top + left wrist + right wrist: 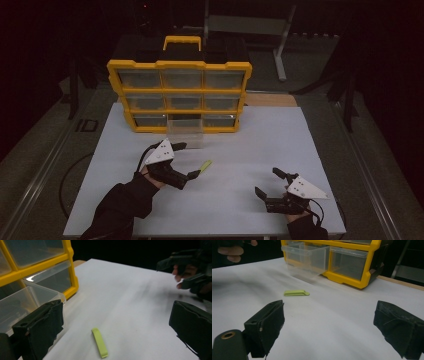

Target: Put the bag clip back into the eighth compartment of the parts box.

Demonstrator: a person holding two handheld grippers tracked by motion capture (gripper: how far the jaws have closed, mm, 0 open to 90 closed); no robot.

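Fingers (pixel 40 332) of the left gripper (pixel 182 162) spread wide, nothing between them, straddling a small lime-green strip (pixel 100 342) lying flat on the white tabletop (pixel 250 150); apparently lined up that way so the strip sat in the gap ready for a pinch. Fingers (pixel 267 325) of the right gripper (pixel 267 182) likewise well apart and empty, parked near the front right of the tabletop, well away from the strip, probably kept back to leave the left side room. One strip only, seen in the high view (pixel 205 165) just beside the left gripper's tip, and from the right gripper view (pixel 296 293) lying alone between that gripper and the drawer. A little farther, one clear plastic drawer (pixel 185 133) pulled out from the bottom row's middle slot, its front resting toward the strip, seemingly left open as the place meant to receive it; contents hard to make out, looked empty. Behind it, one yellow-framed organiser (pixel 179 95) standing upright at the far edge of the tabletop, nine drawers counted in three rows of three, eight pushed in, a single yellow handle (pixel 182 42) on top. Two grippers, two hands, each hand gloved or sleeved in dark cloth. Beyond the tabletop, dark floor and a grey stand (pixel 280 50), too dim for detail.
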